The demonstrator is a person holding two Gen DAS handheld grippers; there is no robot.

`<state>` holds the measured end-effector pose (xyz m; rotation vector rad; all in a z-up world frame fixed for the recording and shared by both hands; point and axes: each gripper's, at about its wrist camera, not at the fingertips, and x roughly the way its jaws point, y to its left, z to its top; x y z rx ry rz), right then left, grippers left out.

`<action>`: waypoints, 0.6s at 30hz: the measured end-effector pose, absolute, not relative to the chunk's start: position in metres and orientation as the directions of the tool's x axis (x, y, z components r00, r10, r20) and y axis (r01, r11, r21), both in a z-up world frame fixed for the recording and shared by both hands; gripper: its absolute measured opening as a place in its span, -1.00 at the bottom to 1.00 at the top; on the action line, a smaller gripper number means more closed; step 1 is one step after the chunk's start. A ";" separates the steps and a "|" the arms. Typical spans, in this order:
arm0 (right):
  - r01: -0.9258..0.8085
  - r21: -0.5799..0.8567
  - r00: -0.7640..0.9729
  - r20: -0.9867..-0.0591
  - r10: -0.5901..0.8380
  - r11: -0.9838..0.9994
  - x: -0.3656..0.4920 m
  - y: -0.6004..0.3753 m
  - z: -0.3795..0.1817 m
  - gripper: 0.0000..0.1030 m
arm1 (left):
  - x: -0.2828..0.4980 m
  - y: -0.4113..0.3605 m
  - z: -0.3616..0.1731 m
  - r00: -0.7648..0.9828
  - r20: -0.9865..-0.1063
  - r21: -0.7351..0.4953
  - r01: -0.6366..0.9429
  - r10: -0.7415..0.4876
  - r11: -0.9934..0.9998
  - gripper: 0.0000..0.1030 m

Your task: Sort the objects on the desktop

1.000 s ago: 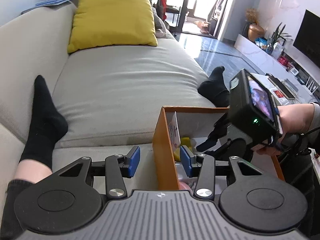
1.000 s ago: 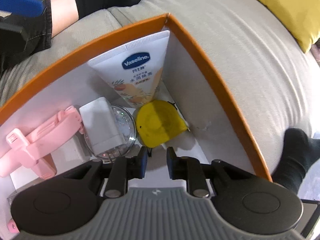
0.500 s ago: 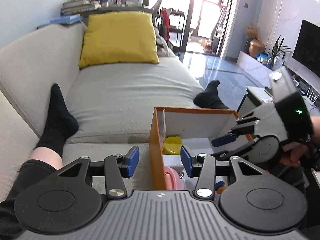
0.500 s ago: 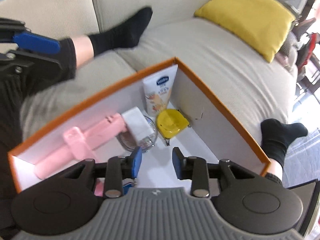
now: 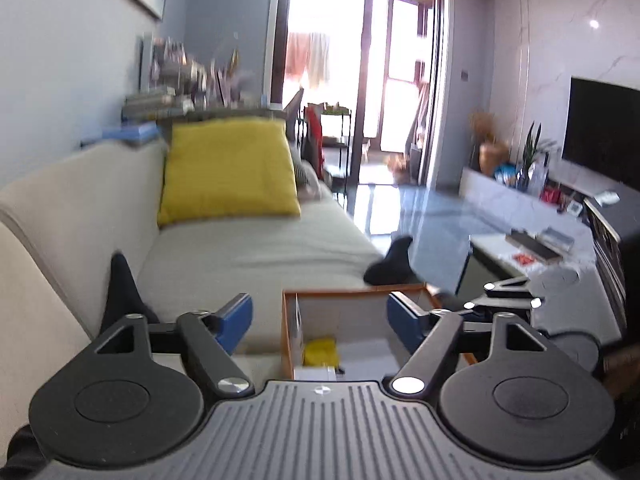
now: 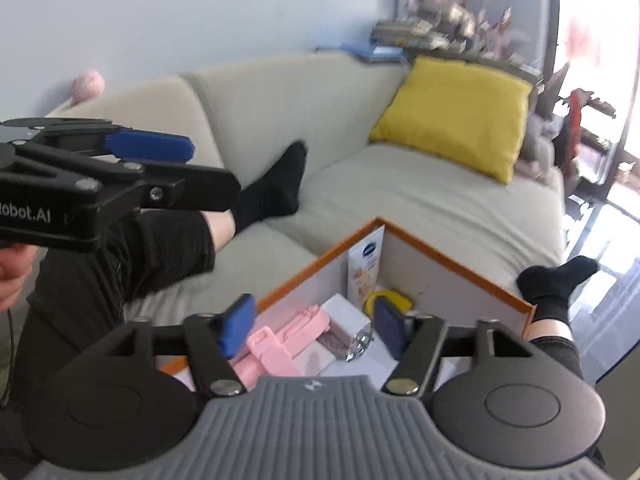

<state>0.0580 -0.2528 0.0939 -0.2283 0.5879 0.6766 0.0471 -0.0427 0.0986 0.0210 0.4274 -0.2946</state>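
An orange box (image 6: 460, 258) with white inner walls sits on the sofa, and it also shows in the left wrist view (image 5: 289, 320). It holds a Vaseline tube (image 6: 363, 270), a yellow round object (image 6: 394, 298), a white block (image 6: 346, 314) on a clear dish, and a pink object (image 6: 280, 346). My right gripper (image 6: 312, 326) is open and empty, raised above the box. My left gripper (image 5: 320, 318) is open and empty, held above and behind the box; it also shows at the left of the right wrist view (image 6: 152, 148).
The box rests on a beige sofa (image 5: 248, 256) with a yellow cushion (image 5: 228, 168). The person's legs in black socks (image 6: 276, 184) lie either side of the box. A low table (image 5: 532, 248), a TV and a glass door stand to the right.
Both grippers have risen and pulled back from the box. The right gripper went from nearly shut to open, and the left opened wider. The views now show more of the room.
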 end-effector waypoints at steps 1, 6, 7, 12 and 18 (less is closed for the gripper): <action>-0.632 -0.015 0.645 -0.565 0.515 0.775 0.055 -0.250 0.089 0.44 | 0.044 -0.044 0.099 0.876 -0.398 -0.035 0.281 -0.271 0.959 0.72; -0.537 0.009 0.722 -0.512 0.465 0.844 0.036 -0.253 0.081 0.70 | 0.036 -0.051 0.090 0.899 -0.376 -0.016 0.237 -0.225 0.971 0.75; -0.519 0.019 0.730 -0.509 0.455 0.855 0.033 -0.254 0.080 0.75 | 0.036 -0.051 0.086 0.900 -0.377 -0.017 0.228 -0.218 0.973 0.75; -0.444 0.085 0.720 -0.558 0.411 0.892 0.034 -0.254 0.052 0.80 | 0.041 -0.051 0.060 0.879 -0.447 -0.006 0.184 -0.168 0.983 0.76; -0.389 0.049 0.708 -0.623 0.332 0.920 0.041 -0.246 0.019 0.81 | 0.038 -0.056 0.024 0.828 -0.545 0.020 0.172 -0.134 0.985 0.76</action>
